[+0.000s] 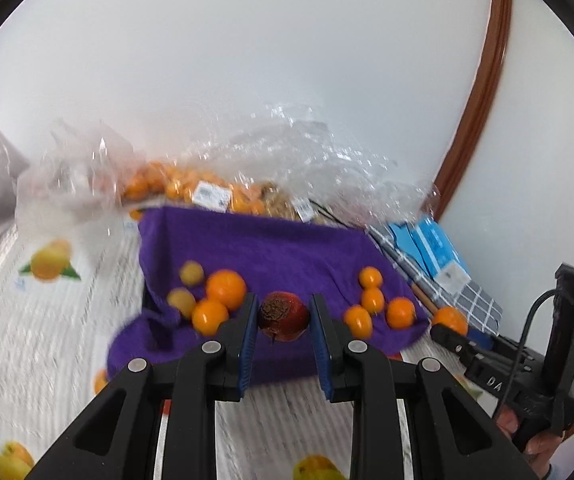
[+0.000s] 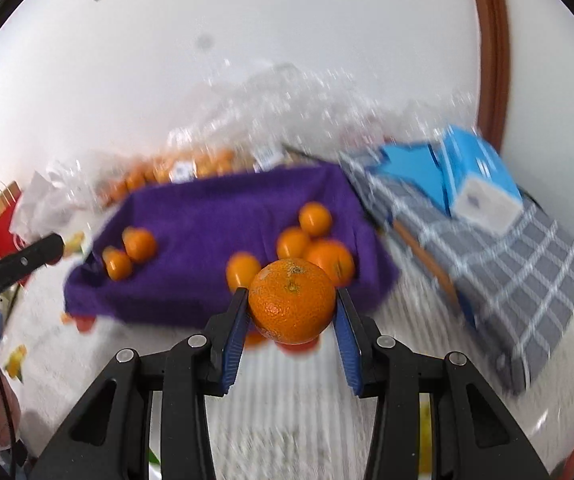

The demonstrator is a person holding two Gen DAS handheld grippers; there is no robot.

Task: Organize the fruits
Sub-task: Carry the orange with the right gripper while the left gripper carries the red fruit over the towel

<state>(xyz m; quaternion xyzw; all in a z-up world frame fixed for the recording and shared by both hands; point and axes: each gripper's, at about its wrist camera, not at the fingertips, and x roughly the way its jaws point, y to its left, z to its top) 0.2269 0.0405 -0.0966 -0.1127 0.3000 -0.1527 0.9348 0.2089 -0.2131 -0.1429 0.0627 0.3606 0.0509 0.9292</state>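
My left gripper (image 1: 283, 316) is shut on a dark red fruit (image 1: 283, 315) with a brown rough patch, held above the near edge of a purple cloth (image 1: 271, 248). Oranges (image 1: 225, 289) and small yellowish fruits (image 1: 191, 273) lie on the cloth's left, more small oranges (image 1: 372, 299) on its right. My right gripper (image 2: 292, 306) is shut on a large orange (image 2: 292, 300) above the cloth's near edge (image 2: 215, 224). Several oranges (image 2: 315, 219) lie on the cloth behind it. The right gripper also shows in the left wrist view (image 1: 451, 322).
Clear plastic bags (image 1: 287, 156) with more oranges stand behind the cloth against the white wall. A grey checked cloth (image 2: 499, 276) with blue boxes (image 2: 475, 176) lies to the right. A red paper bag (image 2: 1, 216) stands at the left. The table cover is white with fruit prints (image 1: 49, 266).
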